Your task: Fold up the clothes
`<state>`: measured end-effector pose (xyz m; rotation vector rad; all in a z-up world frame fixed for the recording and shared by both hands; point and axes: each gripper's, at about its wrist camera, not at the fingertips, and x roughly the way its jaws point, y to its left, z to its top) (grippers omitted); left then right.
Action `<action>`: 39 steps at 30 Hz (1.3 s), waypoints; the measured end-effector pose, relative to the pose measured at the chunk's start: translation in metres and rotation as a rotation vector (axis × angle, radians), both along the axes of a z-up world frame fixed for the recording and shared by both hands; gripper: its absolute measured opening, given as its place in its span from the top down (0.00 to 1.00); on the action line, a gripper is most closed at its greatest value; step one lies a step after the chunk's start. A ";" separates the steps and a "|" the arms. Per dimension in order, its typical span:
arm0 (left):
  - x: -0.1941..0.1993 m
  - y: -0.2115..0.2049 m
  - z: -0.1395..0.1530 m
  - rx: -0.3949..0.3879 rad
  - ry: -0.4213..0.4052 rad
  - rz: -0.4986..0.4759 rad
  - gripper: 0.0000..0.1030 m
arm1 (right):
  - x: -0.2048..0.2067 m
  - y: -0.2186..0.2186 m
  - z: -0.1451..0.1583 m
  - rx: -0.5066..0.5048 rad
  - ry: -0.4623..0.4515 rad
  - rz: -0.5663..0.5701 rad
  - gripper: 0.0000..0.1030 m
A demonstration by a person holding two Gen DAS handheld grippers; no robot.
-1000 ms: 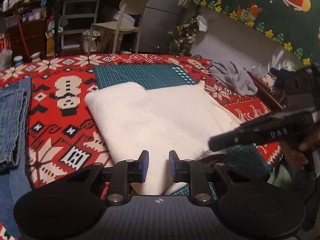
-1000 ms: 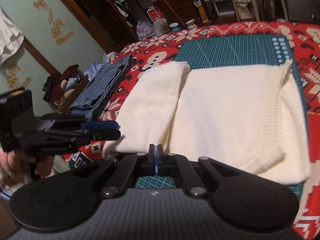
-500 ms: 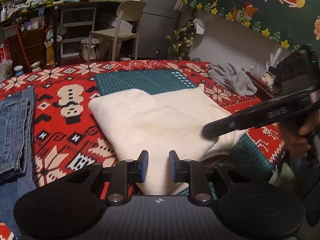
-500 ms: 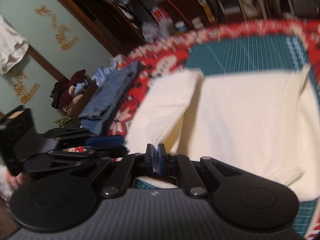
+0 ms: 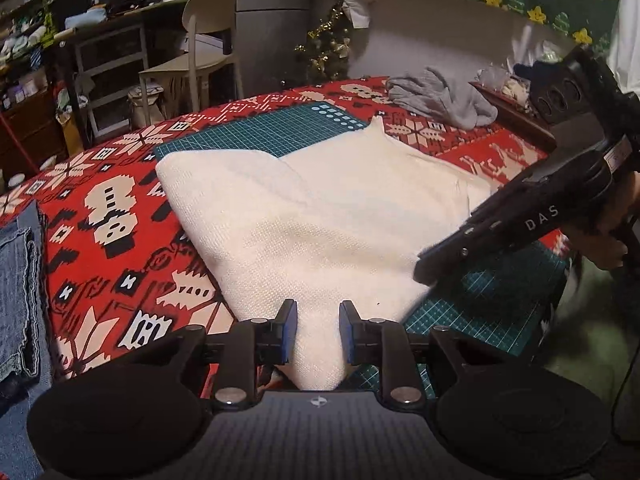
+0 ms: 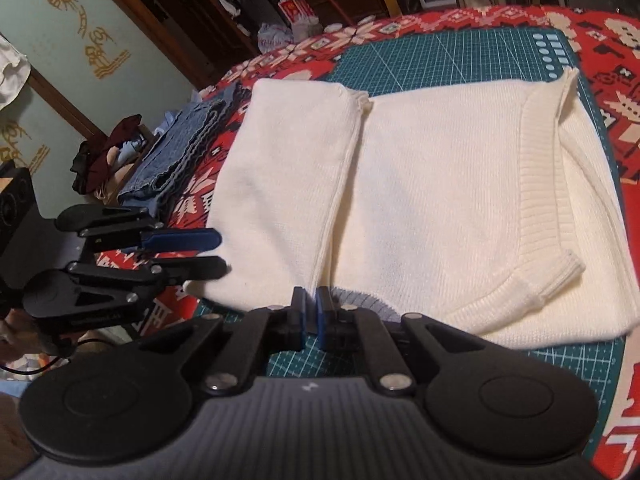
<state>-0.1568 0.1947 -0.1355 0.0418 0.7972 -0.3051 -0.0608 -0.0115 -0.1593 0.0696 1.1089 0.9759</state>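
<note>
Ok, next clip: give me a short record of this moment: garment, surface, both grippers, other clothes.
garment: cream sweater, lying flat, one side folded in
surface: green cutting mat on a red patterned cloth
left gripper: jaws apart over the sweater's near corner, no grip evident
right gripper: jaws just been opening, narrow gap, nothing seen between them, at the near hem
other clothes: folded jeans beside the sweater; grey garment crumpled farther off

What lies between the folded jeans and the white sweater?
Only a bare strip of red patterned tablecloth separates the jeans from the white sweater; the left wrist view shows it best.
</note>
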 end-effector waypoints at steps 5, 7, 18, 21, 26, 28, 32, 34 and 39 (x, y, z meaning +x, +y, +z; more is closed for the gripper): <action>0.007 0.027 0.015 -0.177 0.011 0.082 0.78 | 0.019 -0.005 0.023 0.033 -0.066 -0.024 0.78; 0.015 0.042 0.023 -0.221 -0.004 0.125 0.78 | 0.035 0.004 0.029 0.042 -0.093 -0.021 0.74; 0.085 0.091 0.010 -0.213 0.004 0.241 0.84 | 0.131 0.083 -0.003 0.118 0.003 -0.072 0.50; 0.088 0.088 0.008 -0.218 -0.005 0.223 0.85 | 0.128 0.095 -0.009 0.137 0.000 -0.055 0.81; 0.083 0.070 0.016 -0.200 -0.055 0.133 0.85 | 0.103 0.089 0.016 0.114 -0.122 -0.040 0.92; 0.083 0.060 0.016 -0.167 -0.071 0.086 0.84 | 0.100 0.082 0.026 0.107 -0.151 -0.045 0.92; 0.093 0.051 0.002 -0.134 -0.038 0.084 0.84 | 0.107 0.079 0.018 0.033 -0.158 -0.070 0.91; 0.096 0.045 -0.003 -0.100 -0.043 0.070 0.84 | 0.110 0.081 0.004 -0.008 -0.148 -0.087 0.91; 0.095 0.040 0.002 -0.075 -0.041 0.078 0.82 | 0.112 0.080 -0.009 0.000 -0.147 -0.101 0.85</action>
